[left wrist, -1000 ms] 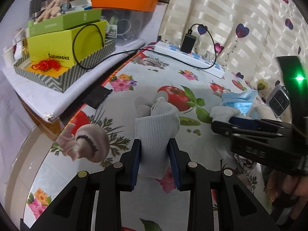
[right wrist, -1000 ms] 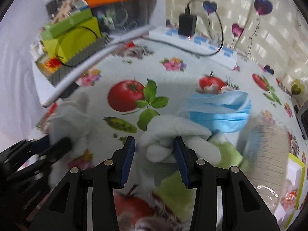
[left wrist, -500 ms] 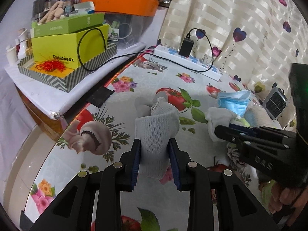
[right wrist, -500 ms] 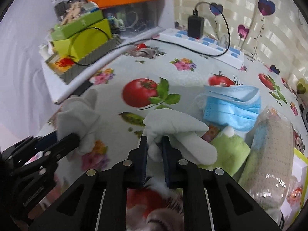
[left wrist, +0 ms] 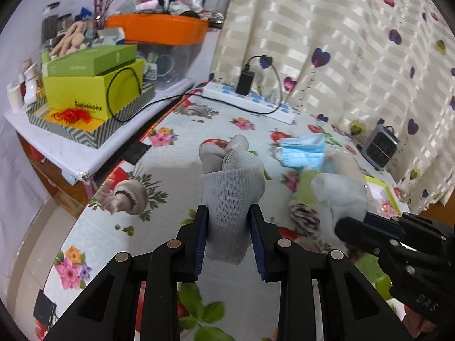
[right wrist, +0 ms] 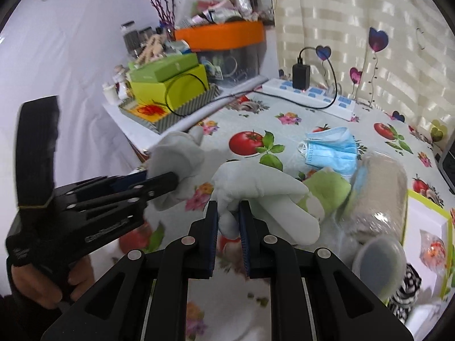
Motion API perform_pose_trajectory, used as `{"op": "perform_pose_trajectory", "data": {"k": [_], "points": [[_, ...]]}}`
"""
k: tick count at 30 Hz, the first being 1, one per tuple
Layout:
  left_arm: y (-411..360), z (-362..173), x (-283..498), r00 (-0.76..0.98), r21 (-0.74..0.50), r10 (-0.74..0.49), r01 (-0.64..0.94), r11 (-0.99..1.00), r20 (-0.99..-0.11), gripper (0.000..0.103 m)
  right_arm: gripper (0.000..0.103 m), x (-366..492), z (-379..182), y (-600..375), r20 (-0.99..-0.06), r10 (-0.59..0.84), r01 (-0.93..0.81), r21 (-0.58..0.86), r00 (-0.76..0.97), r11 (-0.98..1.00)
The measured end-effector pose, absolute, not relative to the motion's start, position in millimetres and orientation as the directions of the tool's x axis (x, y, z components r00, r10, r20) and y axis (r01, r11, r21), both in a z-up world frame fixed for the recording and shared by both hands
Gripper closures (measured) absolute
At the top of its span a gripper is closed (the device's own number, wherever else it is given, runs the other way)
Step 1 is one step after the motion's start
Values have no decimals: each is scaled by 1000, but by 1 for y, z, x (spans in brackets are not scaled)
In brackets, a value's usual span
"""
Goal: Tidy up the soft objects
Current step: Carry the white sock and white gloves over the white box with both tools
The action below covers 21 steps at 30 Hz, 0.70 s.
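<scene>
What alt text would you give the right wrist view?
The right gripper pinches a white glove above a fruit-print tablecloth, while the left gripper holds another glove. A blue face mask lies behind.

The right tongs (right wrist: 228,221) are pinching a white glove (right wrist: 264,196) above the flowered tabletop (right wrist: 284,130). To their left, the left tongs (right wrist: 159,180) are gripping another white glove (right wrist: 177,159). A blue face mask (right wrist: 331,149) is lying beyond, near a green cloth (right wrist: 327,189).
</scene>
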<state>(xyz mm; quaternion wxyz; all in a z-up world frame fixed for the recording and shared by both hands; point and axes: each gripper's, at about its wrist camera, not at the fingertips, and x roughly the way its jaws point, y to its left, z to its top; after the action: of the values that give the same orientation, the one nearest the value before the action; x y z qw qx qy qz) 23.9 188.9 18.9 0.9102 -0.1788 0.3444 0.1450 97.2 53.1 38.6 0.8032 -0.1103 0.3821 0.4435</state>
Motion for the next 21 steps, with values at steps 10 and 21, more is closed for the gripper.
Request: {"op": "perform_pose_trajectory", "data": {"k": [10, 21], "points": [[148, 36, 7, 747, -223, 98, -316, 922, -657, 75, 88, 63, 59, -2, -644, 677, -792, 176, 356, 584], [120, 43, 3, 756, -216, 59, -260, 941, -652, 75, 88, 48, 62, -42, -607, 695, -774, 196, 386, 601]]}}
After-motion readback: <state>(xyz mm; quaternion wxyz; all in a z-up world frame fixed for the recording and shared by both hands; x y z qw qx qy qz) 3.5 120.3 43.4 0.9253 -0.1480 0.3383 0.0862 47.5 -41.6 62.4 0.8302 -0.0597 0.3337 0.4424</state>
